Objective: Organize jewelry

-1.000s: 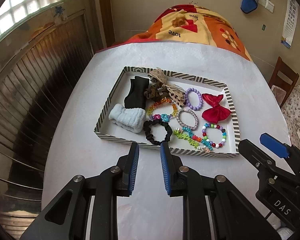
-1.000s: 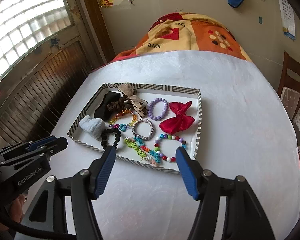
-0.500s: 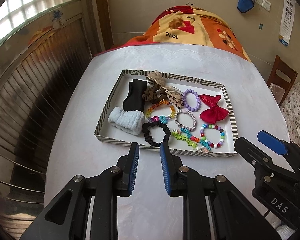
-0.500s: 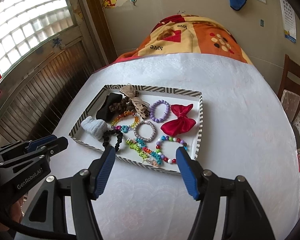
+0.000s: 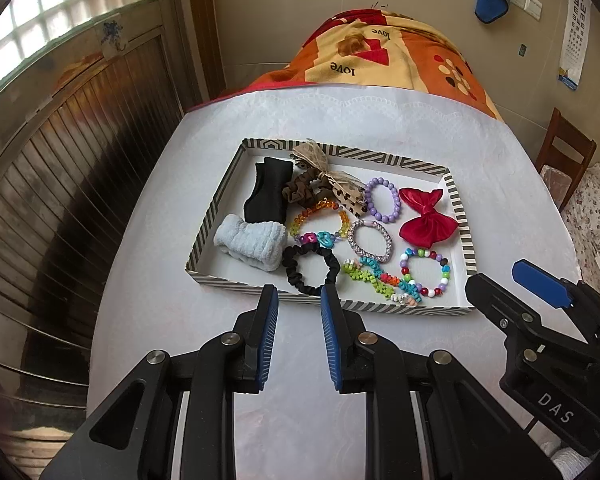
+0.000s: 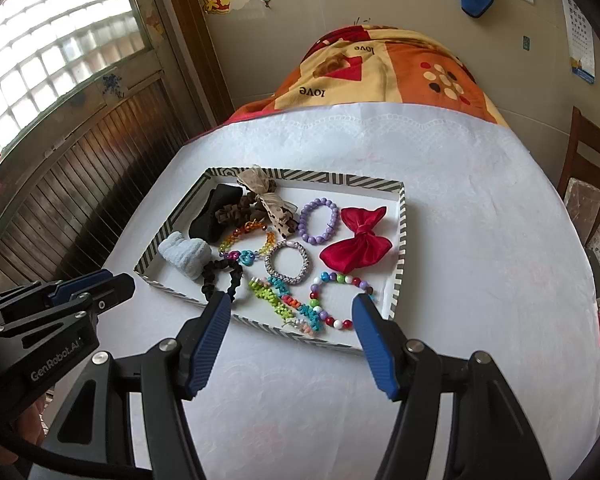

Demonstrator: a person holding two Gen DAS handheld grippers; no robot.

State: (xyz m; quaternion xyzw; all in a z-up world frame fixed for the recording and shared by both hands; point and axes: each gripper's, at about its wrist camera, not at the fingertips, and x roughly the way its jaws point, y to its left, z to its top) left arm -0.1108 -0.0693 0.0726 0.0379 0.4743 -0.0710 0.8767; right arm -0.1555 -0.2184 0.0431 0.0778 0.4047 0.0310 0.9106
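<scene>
A striped-rim tray (image 5: pixel 462 220) (image 6: pixel 401 248) on the white table holds several bracelets, scrunchies and bows. Among them are a red bow (image 5: pixel 428 218) (image 6: pixel 358 242), a purple bead bracelet (image 5: pixel 382 200) (image 6: pixel 319 220), a black scrunchie (image 5: pixel 311 270) (image 6: pixel 222 280), a multicolour bead bracelet (image 5: pixel 424 272) (image 6: pixel 340 300) and a pale blue fluffy band (image 5: pixel 250 242) (image 6: pixel 186 254). My left gripper (image 5: pixel 299 300) hovers just before the tray's near edge, its jaws narrowly apart and empty. My right gripper (image 6: pixel 292 308) is wide open and empty over the tray's near edge.
The white tablecloth (image 6: pixel 460 208) ends at an orange patterned blanket (image 5: pixel 384 56) at the far side. A wooden panelled wall and window stand on the left. A wooden chair (image 6: pixel 588 184) stands on the right.
Both grippers have drawn back and upward a little, so the tray looks slightly farther away. Neither jaw opening has changed and nothing in the tray has moved.
</scene>
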